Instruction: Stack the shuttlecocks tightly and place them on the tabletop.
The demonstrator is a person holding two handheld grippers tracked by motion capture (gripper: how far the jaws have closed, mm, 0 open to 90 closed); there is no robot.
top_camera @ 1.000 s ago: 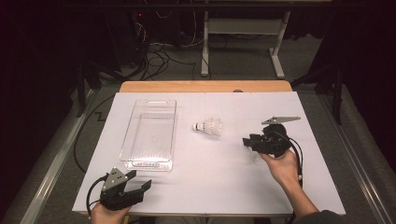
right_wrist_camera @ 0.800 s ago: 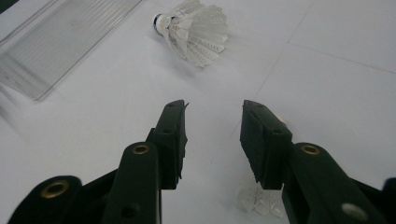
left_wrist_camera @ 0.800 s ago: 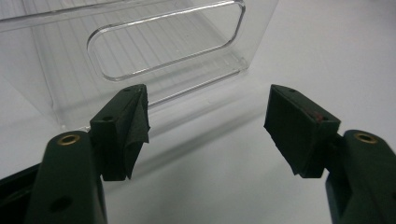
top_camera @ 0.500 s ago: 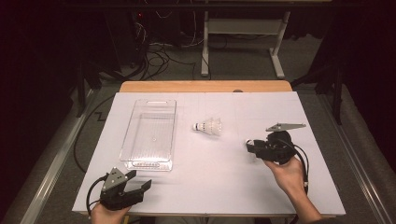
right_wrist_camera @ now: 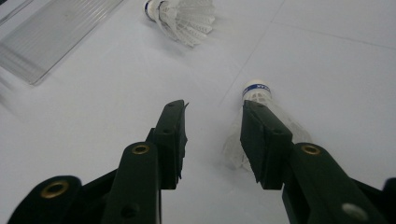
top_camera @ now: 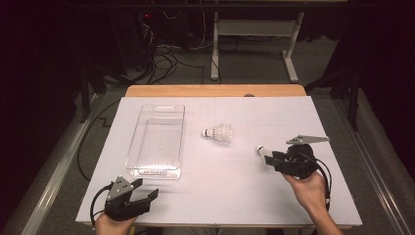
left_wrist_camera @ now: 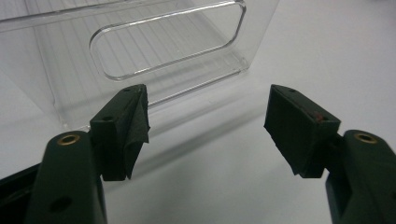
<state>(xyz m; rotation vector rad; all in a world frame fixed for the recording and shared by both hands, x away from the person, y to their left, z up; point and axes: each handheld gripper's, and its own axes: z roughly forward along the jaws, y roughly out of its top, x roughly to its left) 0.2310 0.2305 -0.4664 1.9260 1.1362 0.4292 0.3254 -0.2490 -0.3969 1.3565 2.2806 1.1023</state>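
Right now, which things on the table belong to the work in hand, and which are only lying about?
Part of the job:
- near shuttlecock, on the table beside the open right claw, not gripped
- second shuttlecock, lying mid-table
- clear plastic bin, empty, probably where they go

Just lying about:
- cables on the floor behind
- left claw, open, idle before the bin

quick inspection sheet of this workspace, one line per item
surface: white sheet over a wooden table, flat
job's things: two shuttlecocks; far shuttlecock lies mid-sheet; near shuttlecock lies beside the right tongs, outside one jaw, not gripped; clear bin at left, nothing in it
clutter: nothing seen
grippers: right tongs open; left tongs open, facing the bin's handle end
cables: black cable trails from the right tongs; floor cables beyond the table
surroundings: dark room, white table frame behind
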